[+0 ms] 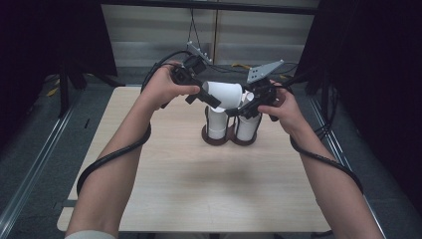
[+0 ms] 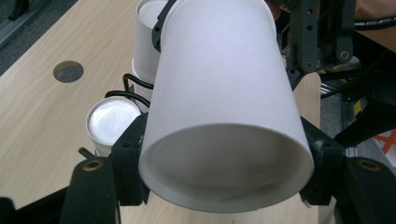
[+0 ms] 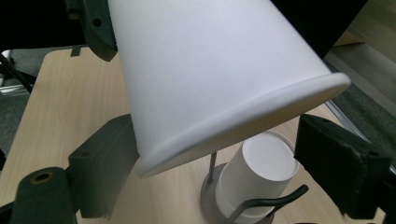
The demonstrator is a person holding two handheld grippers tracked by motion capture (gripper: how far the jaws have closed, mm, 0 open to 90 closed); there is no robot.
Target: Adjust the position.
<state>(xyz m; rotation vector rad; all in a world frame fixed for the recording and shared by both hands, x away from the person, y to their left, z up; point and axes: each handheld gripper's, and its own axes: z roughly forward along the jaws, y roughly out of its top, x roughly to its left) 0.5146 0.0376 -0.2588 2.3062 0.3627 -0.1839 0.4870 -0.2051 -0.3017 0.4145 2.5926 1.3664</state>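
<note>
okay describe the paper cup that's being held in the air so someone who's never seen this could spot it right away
Start at the light wooden table and find the dark wire cup rack at its far middle, holding upside-down white cups. Just above it, the left gripper clamps a white paper cup. Unlike the racked cups, it lies tipped sideways in the air.

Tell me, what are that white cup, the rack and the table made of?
The cup looks like matte white paper: thin wall, rolled rim, no gloss. The rack seems to be thin dark wire on a round dark base, probably metal, though that is uncertain. The table shows pale wood grain, likely a smooth laminate rather than solid wood.
</note>
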